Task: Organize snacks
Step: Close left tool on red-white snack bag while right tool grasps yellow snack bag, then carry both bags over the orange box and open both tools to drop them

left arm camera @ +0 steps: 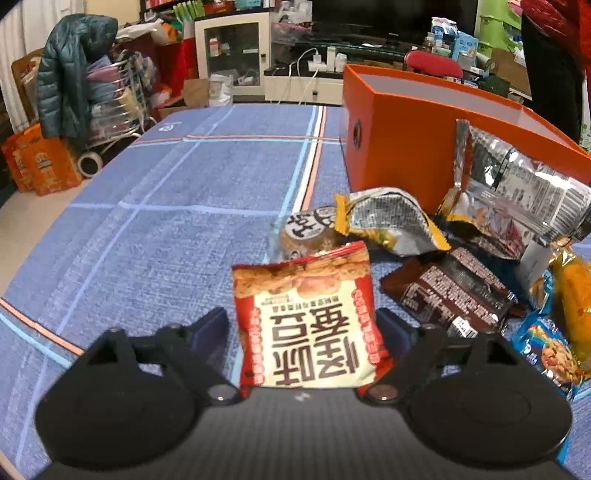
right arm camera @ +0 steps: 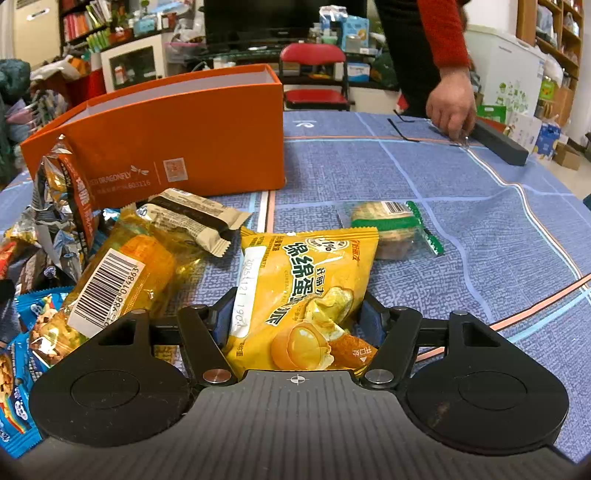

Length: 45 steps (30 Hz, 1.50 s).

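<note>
While each hand-held gripper pinches a packet, the orange box [left arm camera: 402,147] sits ahead: left hand-held gripper [left arm camera: 303,332] clamps the red snack bag [left arm camera: 306,317], box up-right, loose wrappers [left arm camera: 461,240] between; right hand-held gripper [right arm camera: 295,321] clamps the yellow cake pack [right arm camera: 303,291], box up-left across the tabletop [right arm camera: 443,206], nearer, long side facing

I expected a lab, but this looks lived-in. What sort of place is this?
Most likely a home living room, cluttered. A puffer jacket hangs over a loaded cart, a red chair stands before a dark TV screen, and wrapped snacks lie beside an orange box on a blue checked tablecloth.
</note>
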{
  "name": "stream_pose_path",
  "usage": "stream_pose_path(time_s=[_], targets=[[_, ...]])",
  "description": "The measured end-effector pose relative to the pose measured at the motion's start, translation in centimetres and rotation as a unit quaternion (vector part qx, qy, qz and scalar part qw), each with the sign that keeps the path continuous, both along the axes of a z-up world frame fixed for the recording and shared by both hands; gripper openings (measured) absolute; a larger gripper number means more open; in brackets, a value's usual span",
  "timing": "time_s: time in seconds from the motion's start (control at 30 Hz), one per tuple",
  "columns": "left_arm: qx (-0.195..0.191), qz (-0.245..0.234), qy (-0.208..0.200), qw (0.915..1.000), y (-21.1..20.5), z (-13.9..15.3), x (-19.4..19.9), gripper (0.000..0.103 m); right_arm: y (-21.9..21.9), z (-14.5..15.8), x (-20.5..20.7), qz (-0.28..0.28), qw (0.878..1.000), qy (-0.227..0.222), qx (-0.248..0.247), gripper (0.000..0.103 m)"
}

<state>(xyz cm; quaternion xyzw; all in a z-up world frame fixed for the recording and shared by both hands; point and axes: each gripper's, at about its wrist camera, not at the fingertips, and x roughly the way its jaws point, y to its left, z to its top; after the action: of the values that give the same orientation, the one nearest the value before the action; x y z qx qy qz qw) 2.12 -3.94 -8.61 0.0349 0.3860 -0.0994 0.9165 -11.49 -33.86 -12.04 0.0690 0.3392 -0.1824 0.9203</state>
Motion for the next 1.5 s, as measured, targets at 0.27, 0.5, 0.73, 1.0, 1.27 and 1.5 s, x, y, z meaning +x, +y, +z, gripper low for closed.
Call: stream_pose_path(time_s=[0.27, 0.5, 0.73, 1.0, 1.27, 1.5], targets=[[-0.006, -0.005, -0.005, 1.0, 0.3, 0.5, -0.1, 0.065, 0.8, 0.6, -0.1, 0.025, 1.0, 0.0, -0.011, 0.036], [-0.005, -0.006, -0.022, 0.9997, 0.8, 1.3, -0.3, 0.063, 1.7, 1.5, -0.6, 0.037, 0.998, -0.017, -0.042, 0.035], [0.011, -0.018, -0.077, 0.9968, 0.8, 3.0, -2.1, 0.063, 2.2, 3.1, -1.6, 0.043, 0.997, -0.044, -0.056, 0.035], [0.047, -0.049, -0.165, 0.984, -0.3, 5.5, -4.1, 0.063, 3.1, 5.1, -2.6, 0.053, 0.993, -0.078, -0.076, 0.035], [0.007, -0.056, -0.165, 0.9847, -0.4, 8.2, -3.4, 0.064, 3.7, 7.8, -2.7, 0.067, 0.989, -0.104, -0.079, 0.035], [-0.009, -0.064, -0.174, 0.9827, -3.5, 11.9, 2.9, 0.064, 2.2, 13.1, 4.9, 0.098, 0.985, -0.125, -0.063, 0.035]])
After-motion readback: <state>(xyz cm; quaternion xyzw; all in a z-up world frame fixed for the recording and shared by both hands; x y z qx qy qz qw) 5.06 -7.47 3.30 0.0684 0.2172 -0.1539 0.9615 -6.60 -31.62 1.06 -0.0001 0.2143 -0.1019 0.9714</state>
